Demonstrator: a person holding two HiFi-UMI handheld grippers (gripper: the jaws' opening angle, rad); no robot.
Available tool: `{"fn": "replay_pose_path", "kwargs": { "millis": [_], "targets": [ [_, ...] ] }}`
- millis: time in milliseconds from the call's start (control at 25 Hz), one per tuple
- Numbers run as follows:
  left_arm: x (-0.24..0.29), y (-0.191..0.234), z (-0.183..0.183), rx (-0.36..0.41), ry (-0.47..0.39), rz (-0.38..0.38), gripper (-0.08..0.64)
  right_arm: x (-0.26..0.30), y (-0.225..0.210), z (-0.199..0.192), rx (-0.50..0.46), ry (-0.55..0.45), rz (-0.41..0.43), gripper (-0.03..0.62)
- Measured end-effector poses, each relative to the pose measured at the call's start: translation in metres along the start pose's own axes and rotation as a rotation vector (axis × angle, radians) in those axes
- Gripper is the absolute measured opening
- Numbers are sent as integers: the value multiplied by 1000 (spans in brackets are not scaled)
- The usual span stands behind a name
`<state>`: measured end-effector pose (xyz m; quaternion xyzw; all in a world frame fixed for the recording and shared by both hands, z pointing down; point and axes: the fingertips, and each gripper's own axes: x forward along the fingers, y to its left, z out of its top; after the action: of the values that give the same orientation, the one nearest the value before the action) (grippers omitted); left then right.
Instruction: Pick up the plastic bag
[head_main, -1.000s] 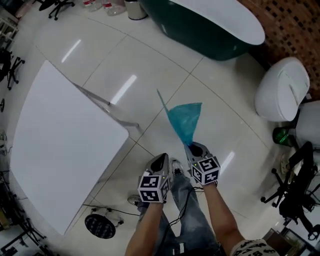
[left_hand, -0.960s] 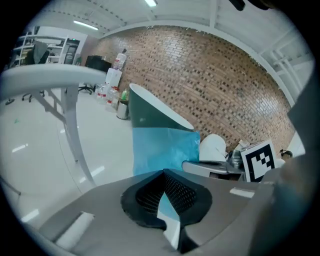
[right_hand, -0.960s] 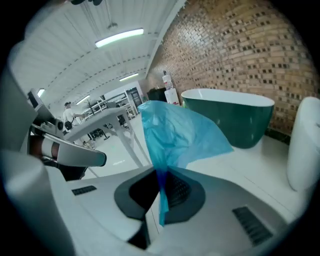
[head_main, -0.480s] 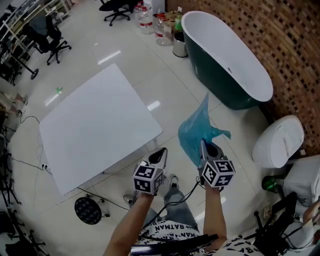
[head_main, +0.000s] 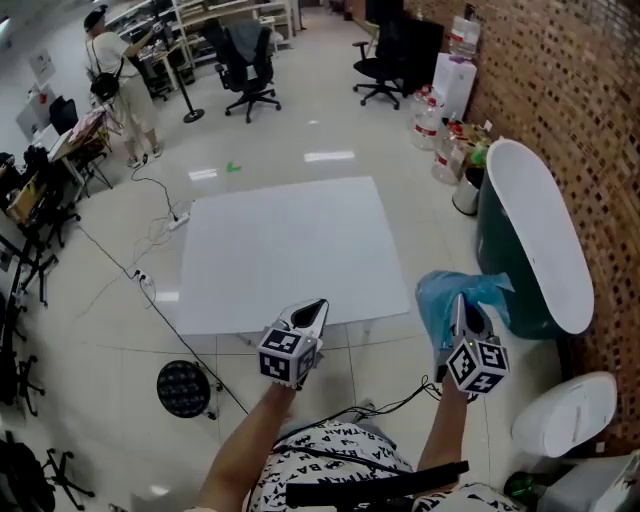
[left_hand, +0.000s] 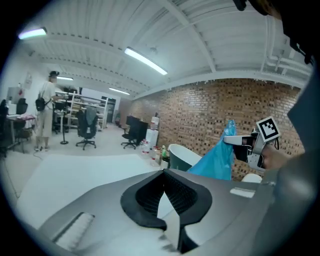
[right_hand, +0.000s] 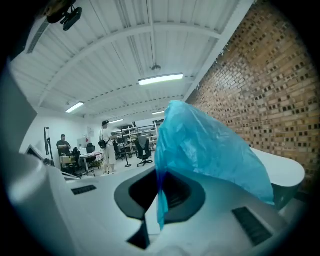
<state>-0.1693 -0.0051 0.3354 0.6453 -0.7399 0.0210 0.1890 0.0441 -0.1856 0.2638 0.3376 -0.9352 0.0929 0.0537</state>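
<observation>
The grey tapered left gripper and right gripper each bear a black-and-white marker cube; the shirt is white with black lettering.

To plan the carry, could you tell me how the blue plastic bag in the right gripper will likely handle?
The plastic bag is probably floppy: it drapes and folds over the right gripper. It seems light, since only a thin strip pinched between the fingers holds it up. The smooth film might slip if swung quickly.
</observation>
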Motion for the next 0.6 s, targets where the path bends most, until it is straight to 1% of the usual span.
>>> {"fn": "replay_pose_path", "kwargs": {
  "millis": [160, 280, 440, 600],
  "targets": [
    [-56, 66, 4, -45, -52, 143, 0, 21, 46, 29, -60, -45, 47, 3],
    [-91, 108, 5, -68, -75, 220, 0, 33, 90, 53, -90, -82, 102, 3],
    [-124, 148, 6, -102, -94, 280, 0, 50, 145, 61, -125, -87, 165, 3],
    [-133, 163, 16, -101, -115, 292, 0, 61, 175, 68, -141, -92, 195, 3]
  ]
}}
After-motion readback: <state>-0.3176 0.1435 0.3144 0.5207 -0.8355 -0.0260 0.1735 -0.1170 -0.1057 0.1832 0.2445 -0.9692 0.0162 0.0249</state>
